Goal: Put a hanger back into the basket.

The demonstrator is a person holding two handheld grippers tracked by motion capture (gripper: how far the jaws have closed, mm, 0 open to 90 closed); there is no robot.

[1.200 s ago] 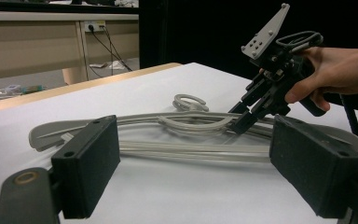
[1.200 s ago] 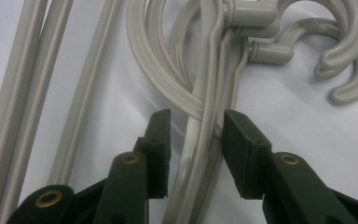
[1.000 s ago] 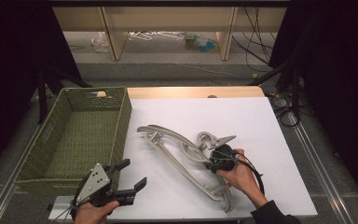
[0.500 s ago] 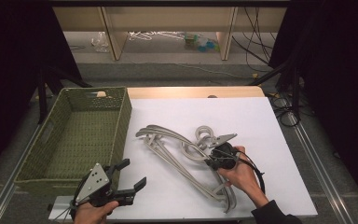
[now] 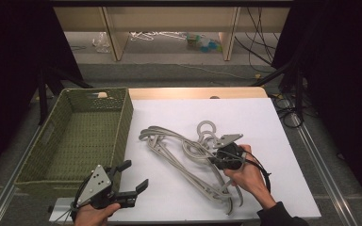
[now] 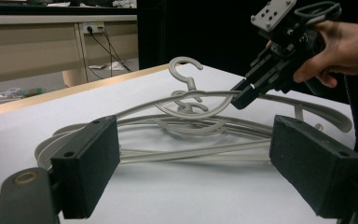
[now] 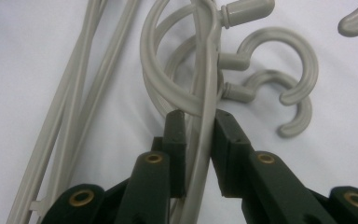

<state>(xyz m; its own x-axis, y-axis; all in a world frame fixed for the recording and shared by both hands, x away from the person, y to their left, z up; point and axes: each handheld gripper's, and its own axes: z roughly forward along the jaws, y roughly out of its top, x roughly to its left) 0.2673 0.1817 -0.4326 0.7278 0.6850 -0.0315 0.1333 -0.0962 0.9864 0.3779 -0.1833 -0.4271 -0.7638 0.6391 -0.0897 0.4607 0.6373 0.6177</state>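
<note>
we are at the pick-up step: sorting one grey hanger (image 5: 188,157) out of the tangled pile of hangers (image 5: 202,169) that lies on the white table (image 5: 283,136), to the right of the green woven basket (image 5: 82,136). taking that basket as our landmark, the pile sits well to its right, apart from its wall, with the round hooks (image 7: 279,70) bunched on the side of the pile away from the basket.

our right gripper (image 5: 215,160) is over the pile's far side from the basket, and its jaws have just been closing: in the right gripper view the two black pads (image 7: 175,135) stand nearly together with a thin grey arm of the hanger running up between them, so we judge the grip is made. whether the pads pinch only that one arm or also catch a second one beneath it, we cannot quite tell from this close view.

our left gripper (image 5: 132,181) hangs just off the basket's near right corner, jaws wide apart and holding nothing; its own view looks across the table at the pile through the empty gap.

next, we think, the right hand must lift and pull the gripped hanger free of its neighbours, slowly, since the hooks interlock. then carry it leftward over the basket's rim. the left gripper may need to pin the rest down.
</note>
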